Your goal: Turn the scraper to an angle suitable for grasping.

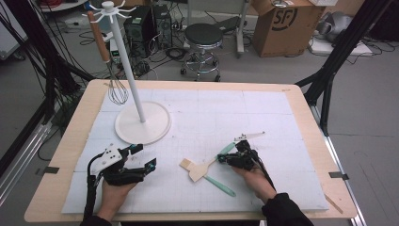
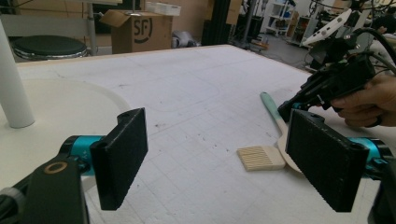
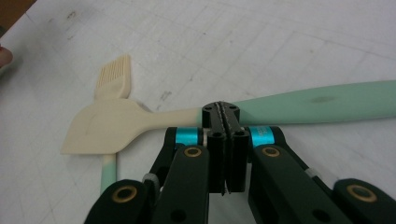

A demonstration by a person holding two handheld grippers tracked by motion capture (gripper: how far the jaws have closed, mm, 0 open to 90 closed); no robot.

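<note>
Right gripper view: my right tool (image 3: 226, 114) is fully closed with its tip on the spatula (image 3: 140, 123) handle at 12 o'clock, nothing held. Brush (image 3: 114, 77) sits at 10. Left tool (image 2: 224, 158) wide, idle. Next: open, straddle handle.

You see a spatula (image 3: 140, 123) with cream blade and mint-green handle, a cream-bristled brush (image 3: 113, 79), and a white gridded mat (image 1: 263, 117).

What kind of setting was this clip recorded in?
Most likely a lab or workshop, not a kitchen: a foam-covered table, computer towers with loose cables on the floor, a cardboard box and a stool.
</note>
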